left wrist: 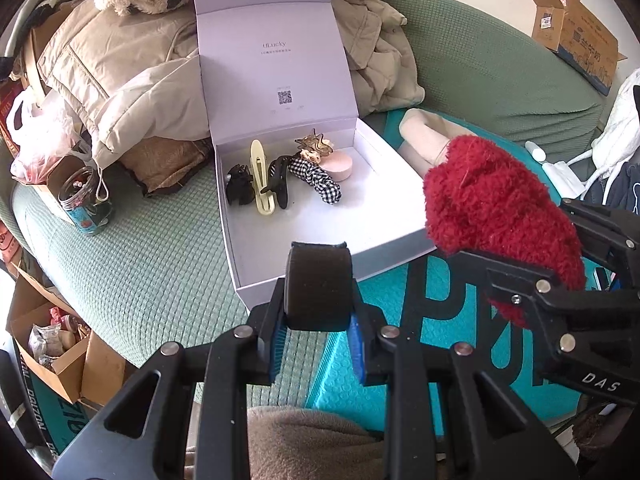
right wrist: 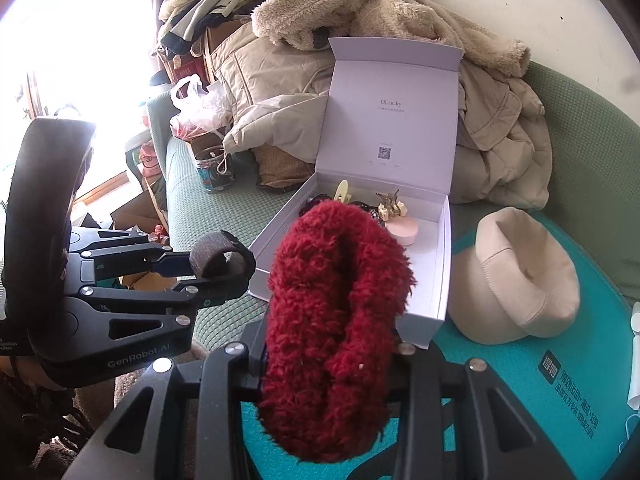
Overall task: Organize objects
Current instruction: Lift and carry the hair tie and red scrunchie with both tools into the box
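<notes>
An open white box (left wrist: 320, 236) lies on the green sofa with its lid leaning back against the coats. Inside it are a black claw clip (left wrist: 240, 190), a cream clip (left wrist: 262, 178), a checked scrunchie (left wrist: 320, 180) and a pink round piece (left wrist: 338, 166). My left gripper (left wrist: 318, 312) is shut on a dark brown band loop (left wrist: 318, 280), just before the box's near edge. My right gripper (right wrist: 330, 344) is shut on a red fluffy piece (right wrist: 336, 312), held at the box's right front corner. The red piece hides part of the box (right wrist: 444, 272) in the right wrist view.
A beige beret (right wrist: 516, 276) sits on a teal mat (right wrist: 560, 360) right of the box. Piled coats (left wrist: 120, 72) rise behind and left of it. A glass jar (left wrist: 84, 200) and a plastic bag (left wrist: 40, 136) stand at the left; a cardboard carton (left wrist: 576, 36) at the far right.
</notes>
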### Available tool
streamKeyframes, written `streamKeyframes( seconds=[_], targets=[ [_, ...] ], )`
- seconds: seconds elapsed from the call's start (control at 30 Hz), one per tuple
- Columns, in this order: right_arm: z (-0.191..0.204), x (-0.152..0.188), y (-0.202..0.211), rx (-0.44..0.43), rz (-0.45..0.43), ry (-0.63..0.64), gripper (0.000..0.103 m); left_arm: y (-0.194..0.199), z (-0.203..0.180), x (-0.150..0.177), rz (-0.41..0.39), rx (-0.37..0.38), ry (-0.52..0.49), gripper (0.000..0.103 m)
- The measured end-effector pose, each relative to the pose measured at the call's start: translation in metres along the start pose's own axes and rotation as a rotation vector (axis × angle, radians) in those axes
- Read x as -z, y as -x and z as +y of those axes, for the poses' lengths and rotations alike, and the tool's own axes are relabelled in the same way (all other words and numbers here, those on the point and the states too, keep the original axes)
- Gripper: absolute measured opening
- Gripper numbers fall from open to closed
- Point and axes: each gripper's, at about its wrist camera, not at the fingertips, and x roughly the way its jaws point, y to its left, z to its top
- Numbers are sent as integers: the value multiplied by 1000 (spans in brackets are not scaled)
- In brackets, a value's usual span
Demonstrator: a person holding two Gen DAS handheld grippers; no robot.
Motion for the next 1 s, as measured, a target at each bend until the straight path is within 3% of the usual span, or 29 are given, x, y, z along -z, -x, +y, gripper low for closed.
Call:
streamKeyframes(
  seconds=[1.0],
  targets=[
    [-74,-38,-113,34,78,-68,36,-130,36,-79,91,32,-61,24]
  ],
)
